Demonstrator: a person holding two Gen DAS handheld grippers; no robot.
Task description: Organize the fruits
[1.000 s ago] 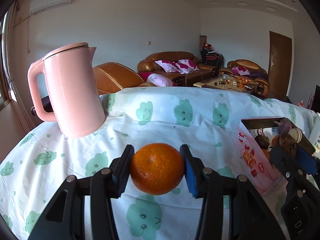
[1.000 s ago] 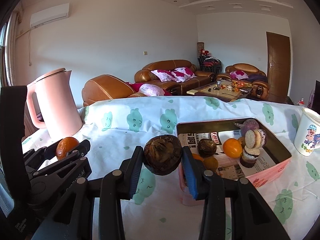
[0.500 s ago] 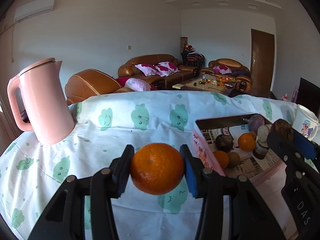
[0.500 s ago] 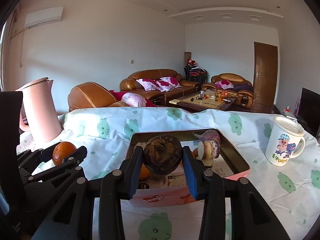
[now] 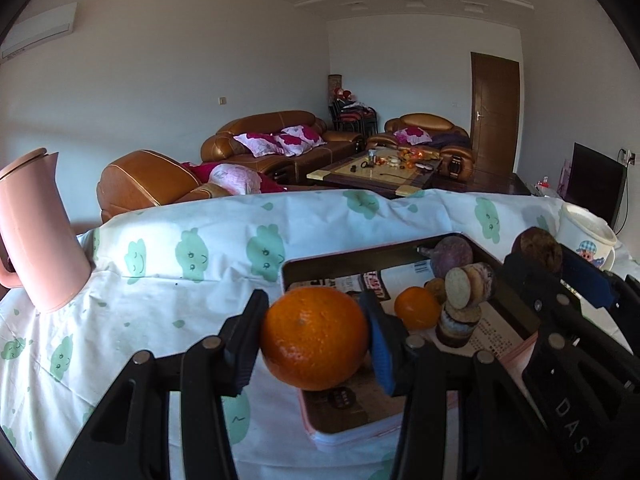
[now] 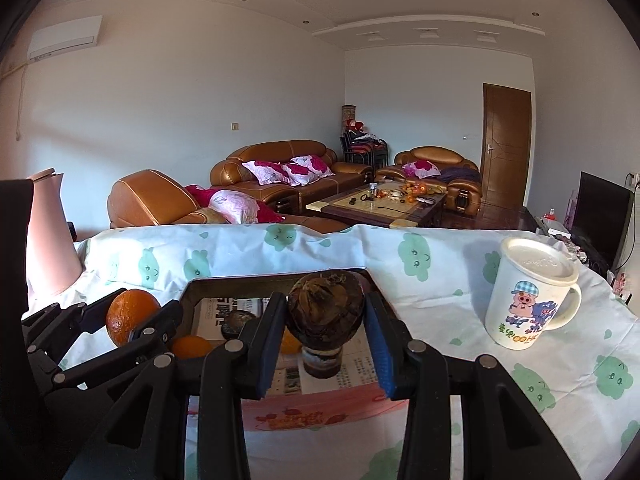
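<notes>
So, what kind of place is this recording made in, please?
Most likely a home living room: brown leather sofas with pink pillows, a wooden coffee table, and a wall air conditioner. The fruit box stands on a table with a cloud-print cloth.

Your left gripper shows matt black plastic around a dimpled, glossy orange. The tin is metal, lined with printed paper. Beside the tin, note the creased tablecloth and smooth glazed mug.
</notes>
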